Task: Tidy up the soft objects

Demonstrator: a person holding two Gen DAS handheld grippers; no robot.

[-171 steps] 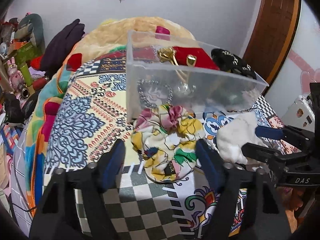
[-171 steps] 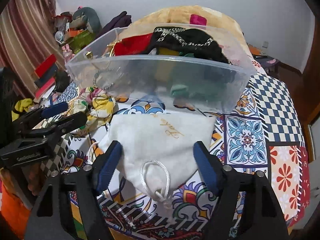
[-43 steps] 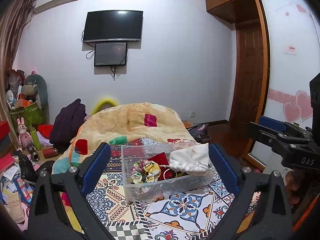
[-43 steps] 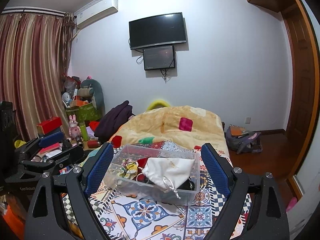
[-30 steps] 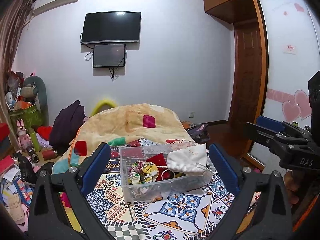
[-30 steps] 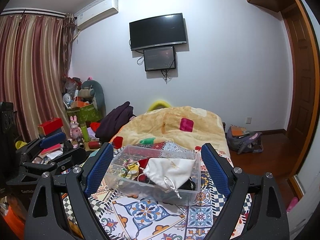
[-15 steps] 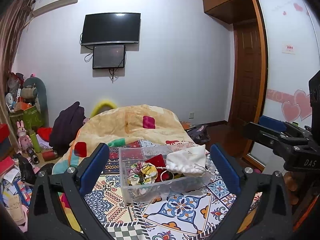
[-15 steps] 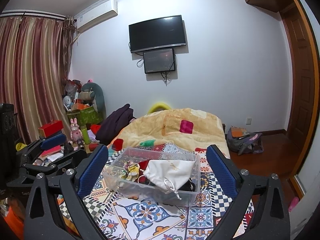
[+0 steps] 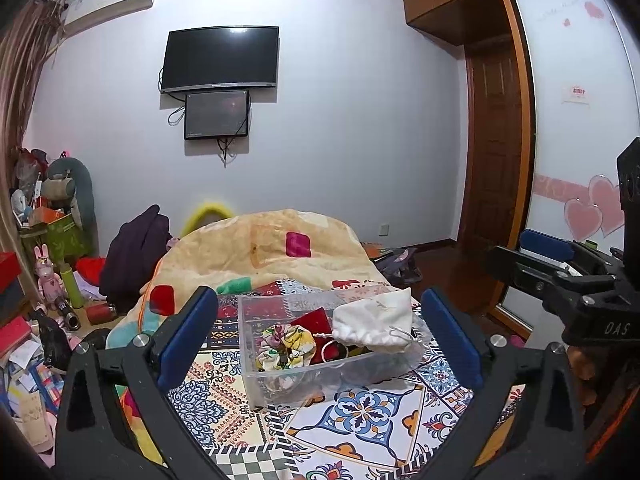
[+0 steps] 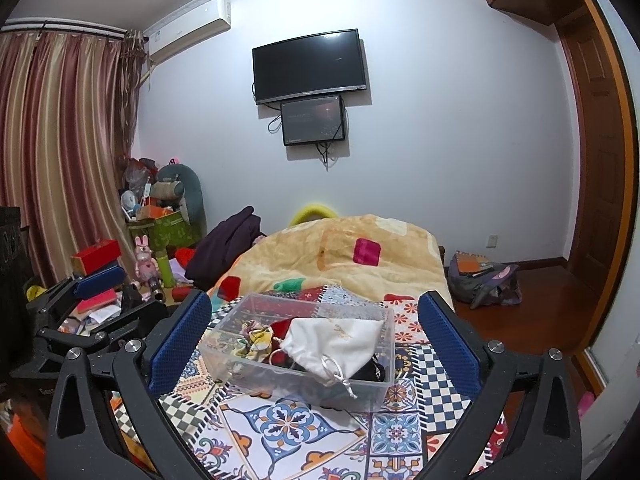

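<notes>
A clear plastic box (image 9: pixel 256 376) (image 10: pixel 224 354) stands on the patterned bed cover. Inside lie a floral scrunchie (image 9: pixel 286 346) (image 10: pixel 254 338), a white drawstring pouch (image 9: pixel 374 322) (image 10: pixel 332 340), a red cloth (image 9: pixel 314 320) and a black item (image 10: pixel 374 372). My left gripper (image 9: pixel 318 340) is open and empty, held back from the box. My right gripper (image 10: pixel 314 340) is open and empty, also held back. Each gripper shows at the edge of the other's view.
The bed carries a tiled patterned cover (image 10: pixel 296 420) and a yellow blanket (image 9: pixel 272 248). Toys, boxes and clutter (image 10: pixel 140 240) pile at the left. A bag (image 10: pixel 484 280) lies on the floor at the right. A TV (image 9: pixel 220 58) hangs on the far wall.
Since 5.7 s ago the scrunchie and the pouch went from the bed cover into the box, and both grippers drew far back. In the last second, almost nothing has moved.
</notes>
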